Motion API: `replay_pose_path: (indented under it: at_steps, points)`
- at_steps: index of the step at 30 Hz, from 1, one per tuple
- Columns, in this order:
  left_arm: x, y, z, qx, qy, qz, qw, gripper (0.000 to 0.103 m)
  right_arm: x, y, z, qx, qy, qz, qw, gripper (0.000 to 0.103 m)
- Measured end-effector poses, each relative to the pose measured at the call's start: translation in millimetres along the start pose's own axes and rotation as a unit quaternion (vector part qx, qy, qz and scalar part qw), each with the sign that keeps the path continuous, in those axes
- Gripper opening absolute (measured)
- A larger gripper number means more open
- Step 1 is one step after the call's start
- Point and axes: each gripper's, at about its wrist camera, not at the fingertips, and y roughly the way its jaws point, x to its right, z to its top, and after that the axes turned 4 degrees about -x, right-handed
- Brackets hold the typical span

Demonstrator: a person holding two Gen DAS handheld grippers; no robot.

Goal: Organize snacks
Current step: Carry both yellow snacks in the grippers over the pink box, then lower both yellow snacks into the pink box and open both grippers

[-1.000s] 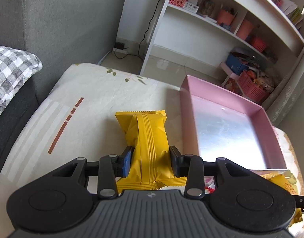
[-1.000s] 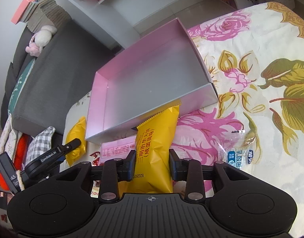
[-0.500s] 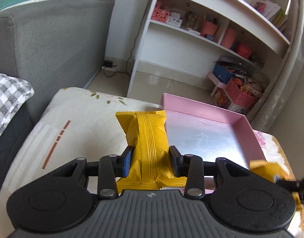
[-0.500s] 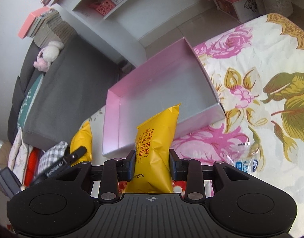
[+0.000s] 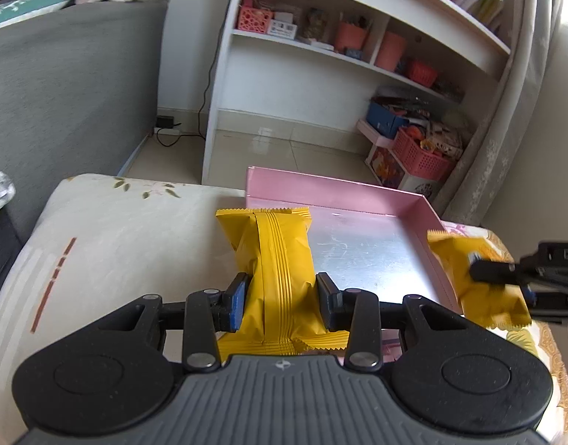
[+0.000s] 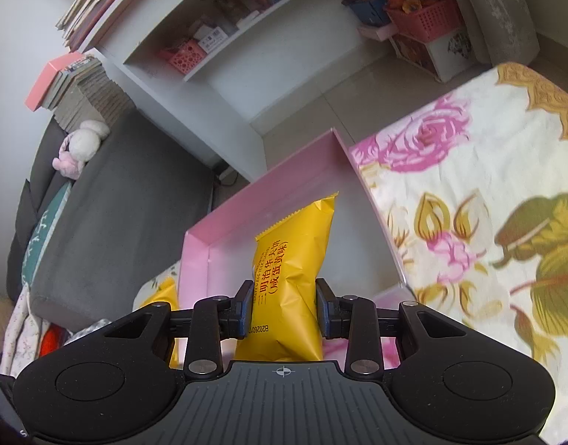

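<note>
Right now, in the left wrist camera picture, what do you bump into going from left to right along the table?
Cream tablecloth → yellow snack pack pinched in the left gripper → pink tray → second yellow snack pack held by the right gripper.

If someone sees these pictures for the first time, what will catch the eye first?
Two bright yellow snack packets: the left claw is shut on one yellow packet, the right claw on another with red print. Both hang over the empty pink tray, which sits on a flowered cloth with large pink roses.
</note>
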Motion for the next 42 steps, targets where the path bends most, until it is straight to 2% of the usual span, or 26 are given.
replay_pose_path:
  at_steps: [3,6,13,16,20,24,29,31,33,39,42]
  points:
    - [7.4,12.8,1.7,-0.005,0.016,0.001,0.9999,0.035,3.3,9.3,8.3,0.012,-0.004,0.0,1.0,0.033]
    - [14.2,25.9,0.2,-0.014,0.029,0.005,0.9995,0.035,8.0,15.9,11.2,0.025,-0.018,-0.018,0.999,0.033]
    - [22.4,40.3,-4.9,-0.018,0.045,0.009,0.9988,0.035,14.7,33.7,8.1,0.017,-0.062,-0.053,0.997,0.033]
    - [22.5,40.9,-3.9,-0.022,0.04,0.007,0.9989,0.035,15.5,36.0,5.7,0.016,-0.074,-0.053,0.996,0.033]
    - [18.5,43.5,-5.6,-0.037,0.039,0.028,0.9982,0.036,15.4,34.8,5.5,0.016,-0.078,-0.052,0.996,0.034]
    - [20.2,42.5,-5.3,-0.036,0.036,0.033,0.9981,0.036,14.6,33.6,5.9,0.015,-0.079,-0.052,0.995,0.035]
    - [17.5,39.4,-1.8,-0.042,0.028,0.025,0.9984,0.04,11.2,25.4,5.1,0.019,-0.079,-0.048,0.996,0.041]
    - [19.4,36.3,-0.3,-0.037,0.027,0.014,0.9989,0.048,9.0,18.6,4.6,0.025,-0.082,-0.047,0.995,0.054]
    - [21.1,29.0,-1.7,-0.029,0.029,0.008,0.9991,0.068,7.0,11.9,3.8,0.031,-0.087,-0.047,0.995,0.066]
    - [27.8,11.6,-5.1,-0.023,0.04,0.005,0.9989,0.087,2.8,-9.3,1.9,0.031,-0.085,-0.05,0.995,0.082]
    - [28.4,0.6,-6.2,-0.024,0.037,0.005,0.999,0.094,-1.7,-22.1,-2.4,0.03,-0.094,-0.057,0.993,0.087]
